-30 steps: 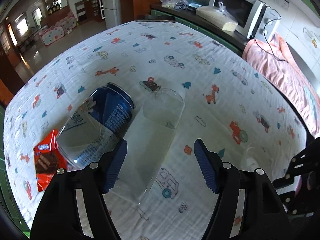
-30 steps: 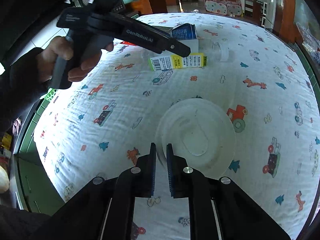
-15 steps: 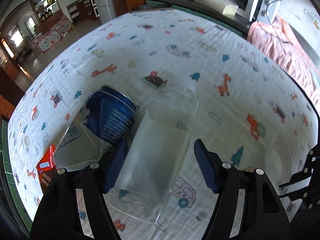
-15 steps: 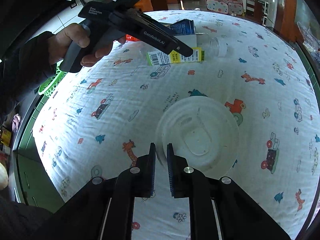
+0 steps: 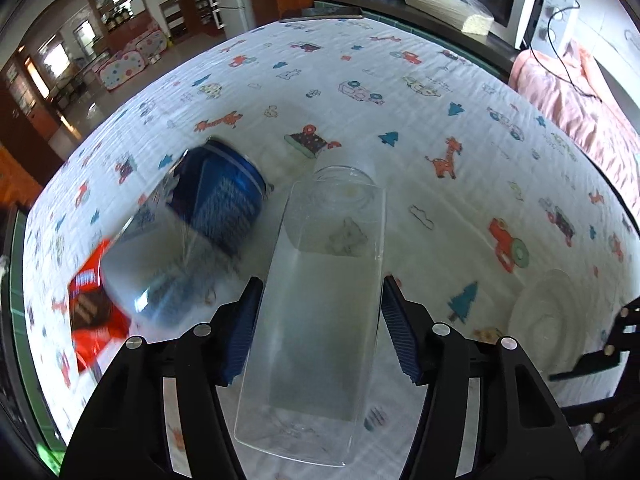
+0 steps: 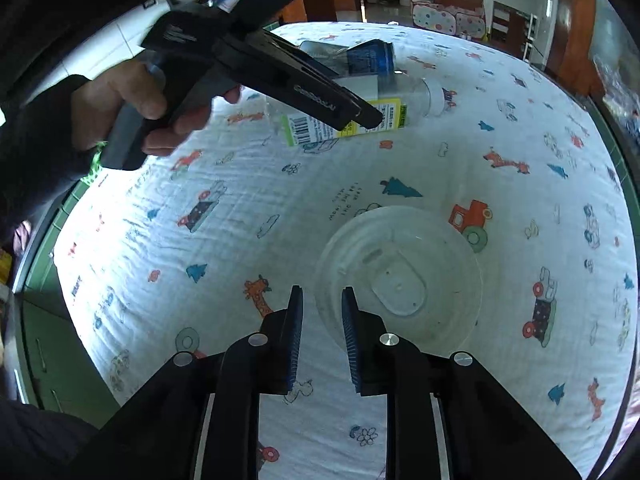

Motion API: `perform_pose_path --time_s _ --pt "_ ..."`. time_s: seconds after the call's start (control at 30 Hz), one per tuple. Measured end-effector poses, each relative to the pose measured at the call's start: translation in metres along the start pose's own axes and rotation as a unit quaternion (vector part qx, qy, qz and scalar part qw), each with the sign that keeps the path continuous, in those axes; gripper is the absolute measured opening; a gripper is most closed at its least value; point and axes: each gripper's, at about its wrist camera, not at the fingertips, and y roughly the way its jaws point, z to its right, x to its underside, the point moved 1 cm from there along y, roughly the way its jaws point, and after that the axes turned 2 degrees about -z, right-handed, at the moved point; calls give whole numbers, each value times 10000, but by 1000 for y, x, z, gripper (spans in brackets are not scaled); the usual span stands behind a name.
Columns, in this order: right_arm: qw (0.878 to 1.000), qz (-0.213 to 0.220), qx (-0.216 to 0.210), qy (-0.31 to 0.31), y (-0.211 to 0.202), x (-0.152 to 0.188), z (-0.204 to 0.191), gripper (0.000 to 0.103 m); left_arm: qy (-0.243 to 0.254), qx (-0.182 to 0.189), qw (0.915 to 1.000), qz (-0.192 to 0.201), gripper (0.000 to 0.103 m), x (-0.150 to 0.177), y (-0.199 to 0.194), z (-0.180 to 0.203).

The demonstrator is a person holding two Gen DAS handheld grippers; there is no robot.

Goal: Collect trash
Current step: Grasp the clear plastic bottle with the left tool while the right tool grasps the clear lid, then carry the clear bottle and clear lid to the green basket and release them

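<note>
Left wrist view, clear flattened plastic bottle [image 5: 320, 320] between closing jaws, right jaws opening around translucent lid [image 6: 400, 276] rim

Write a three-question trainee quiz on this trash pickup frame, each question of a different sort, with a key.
1. True or false: the clear plastic bottle lies on its side between the pads of the left gripper.
2. What lies right beside that bottle? A) a ceramic mug B) a blue can inside a clear cup C) a folded newspaper
3. Fill in: the round translucent piece in front of the right gripper is a plastic ____.

Key: 1 true, and those jaws are closing on it. 2 B. 3 lid; the right jaws are opening, with its near rim between them.
</note>
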Motion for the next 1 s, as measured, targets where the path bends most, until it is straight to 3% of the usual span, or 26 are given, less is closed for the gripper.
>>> perform_pose_path --time_s 0.17,0.33,0.57,0.73,1.0 --pt "9983 -51 507 -299 7 3 -12 10 -299 103 9994 151 57 20 -20 -5" --pt "9980 80 530 -334 -2 1 -20 7 -684 159 9968 374 56 49 -48 -17" --pt "9995 263 86 -179 -20 -13 -38 6 -1427 85 9878 609 55 100 -91 -48" --pt "9984 409 -248 -286 -31 -33 -71 5 -1949 -79 9768 880 55 142 -135 -76" --pt "9930 531 -912 -535 -34 -81 -130 5 -2625 -738 9539 1257 55 218 -211 -135"
